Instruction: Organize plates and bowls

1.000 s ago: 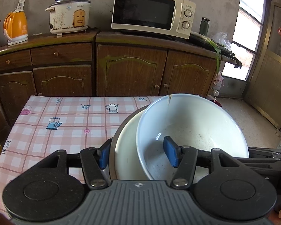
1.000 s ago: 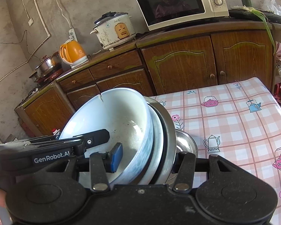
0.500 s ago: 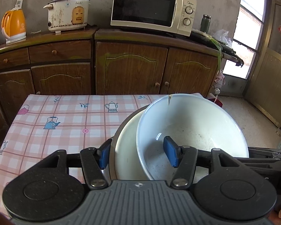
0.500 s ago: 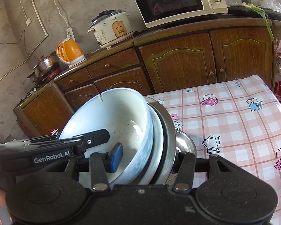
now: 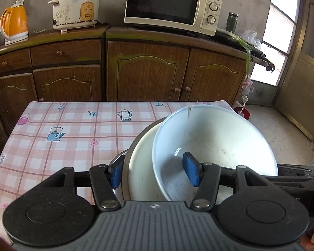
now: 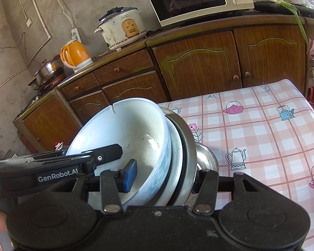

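Observation:
A tilted stack of dishes hangs over the pink checked table (image 5: 73, 138). A white bowl (image 5: 215, 138) with a chipped rim is on the inside, a cream plate (image 5: 142, 167) behind it, then a metal plate (image 6: 188, 146) and a small steel bowl (image 6: 207, 159). My left gripper (image 5: 153, 172) is shut on the stack's near edge, one blue pad inside the white bowl and the other on the metal back. My right gripper (image 6: 164, 177) clamps the white bowl (image 6: 131, 129) and the rest of the stack the same way; its outer pad is hidden behind the metal.
The table (image 6: 261, 136) carries a teapot-pattern cloth. Behind it stand wooden cabinets (image 5: 146, 71) with a microwave (image 5: 171, 6), a rice cooker (image 5: 75, 6) and an orange kettle (image 5: 14, 25) on top. A doorway and bare floor (image 5: 282, 129) lie to the right.
Both grippers keep the same hold on the stack. The background has shifted only slightly.

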The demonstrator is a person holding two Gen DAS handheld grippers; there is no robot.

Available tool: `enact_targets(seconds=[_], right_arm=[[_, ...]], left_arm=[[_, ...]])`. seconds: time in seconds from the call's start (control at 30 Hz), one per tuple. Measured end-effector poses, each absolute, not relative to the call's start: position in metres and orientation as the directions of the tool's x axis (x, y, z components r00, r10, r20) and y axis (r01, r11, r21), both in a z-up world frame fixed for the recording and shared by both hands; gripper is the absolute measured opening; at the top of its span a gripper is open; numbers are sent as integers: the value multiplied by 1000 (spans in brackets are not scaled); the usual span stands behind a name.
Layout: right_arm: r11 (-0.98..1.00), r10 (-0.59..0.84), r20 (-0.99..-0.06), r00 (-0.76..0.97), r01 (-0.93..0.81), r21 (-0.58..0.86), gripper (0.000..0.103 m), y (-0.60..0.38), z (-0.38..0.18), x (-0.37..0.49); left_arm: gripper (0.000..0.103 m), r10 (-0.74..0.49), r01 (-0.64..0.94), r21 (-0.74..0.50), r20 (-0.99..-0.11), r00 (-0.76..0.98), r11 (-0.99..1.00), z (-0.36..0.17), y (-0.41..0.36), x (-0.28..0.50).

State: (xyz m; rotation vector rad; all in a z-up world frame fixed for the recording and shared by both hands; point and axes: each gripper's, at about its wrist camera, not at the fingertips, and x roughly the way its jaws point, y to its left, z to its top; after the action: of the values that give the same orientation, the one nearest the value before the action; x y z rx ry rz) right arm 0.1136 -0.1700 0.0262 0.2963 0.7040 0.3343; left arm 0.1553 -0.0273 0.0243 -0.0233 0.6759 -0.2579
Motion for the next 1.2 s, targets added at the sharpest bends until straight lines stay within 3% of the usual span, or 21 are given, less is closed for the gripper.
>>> enact_targets(seconds=[1.2], right_arm=[[905, 398, -608, 687, -186, 383, 59, -165, 12, 129]], left_arm=[[58, -236, 218, -110, -647, 725, 970, 7, -28, 173]])
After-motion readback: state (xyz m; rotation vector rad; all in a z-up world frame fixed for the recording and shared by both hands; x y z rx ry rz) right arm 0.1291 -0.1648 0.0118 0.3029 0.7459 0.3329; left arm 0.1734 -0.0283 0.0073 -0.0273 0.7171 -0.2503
